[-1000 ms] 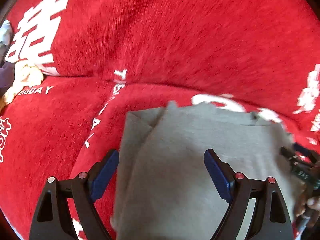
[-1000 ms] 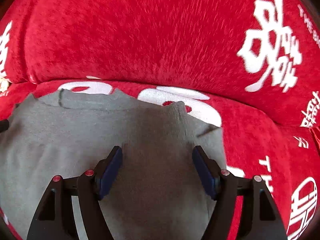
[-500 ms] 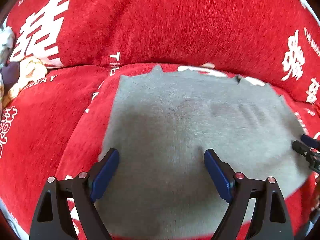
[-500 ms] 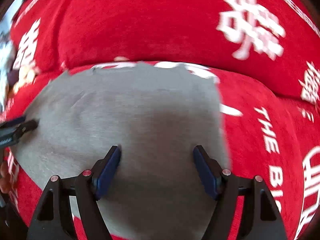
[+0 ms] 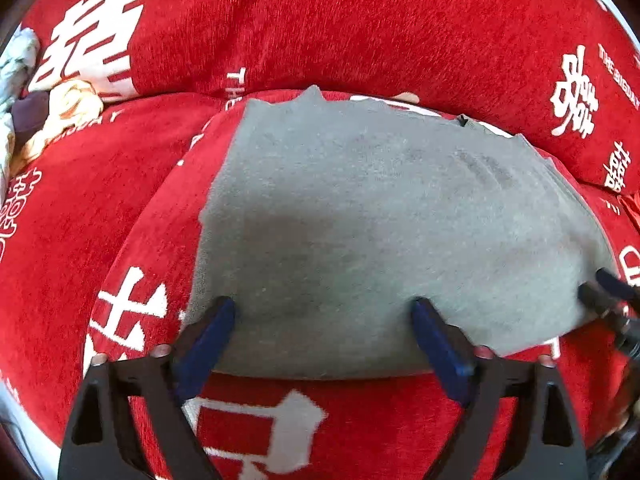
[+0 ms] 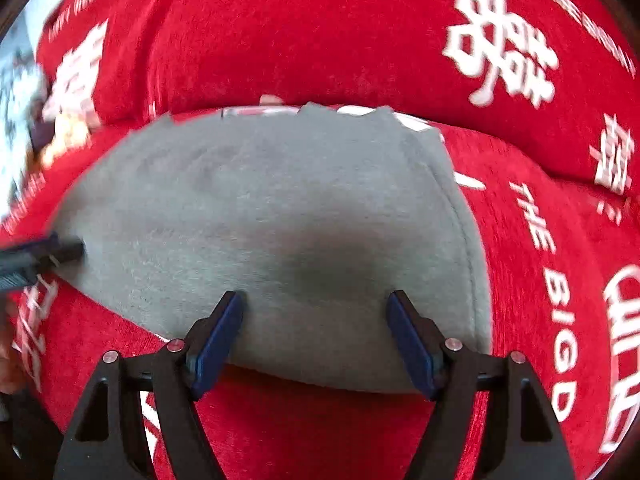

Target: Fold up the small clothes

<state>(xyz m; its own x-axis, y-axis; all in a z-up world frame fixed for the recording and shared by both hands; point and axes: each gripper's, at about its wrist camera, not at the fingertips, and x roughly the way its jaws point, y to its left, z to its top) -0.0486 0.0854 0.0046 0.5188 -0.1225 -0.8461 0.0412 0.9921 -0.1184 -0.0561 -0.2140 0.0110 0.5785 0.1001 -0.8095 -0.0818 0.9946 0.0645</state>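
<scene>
Printed in white on the red sofa cover (image 6: 520,320): "THE BIGD", cut off, running down the seat just right of the grey garment (image 6: 280,220); "THE BIGDAY" along the backrest's far right edge in the left wrist view (image 5: 618,76); part of "BIGDAY", upside down, on the seat left of the garment beside the crumpled clothes (image 5: 72,108); "THE" vertical at the seat crease above the garment's left corner. Large white Chinese double-happiness characters (image 6: 500,44) scattered over backrest and seat. Blurred small lettering top left, unreadable. On the garment itself, nothing legible.
</scene>
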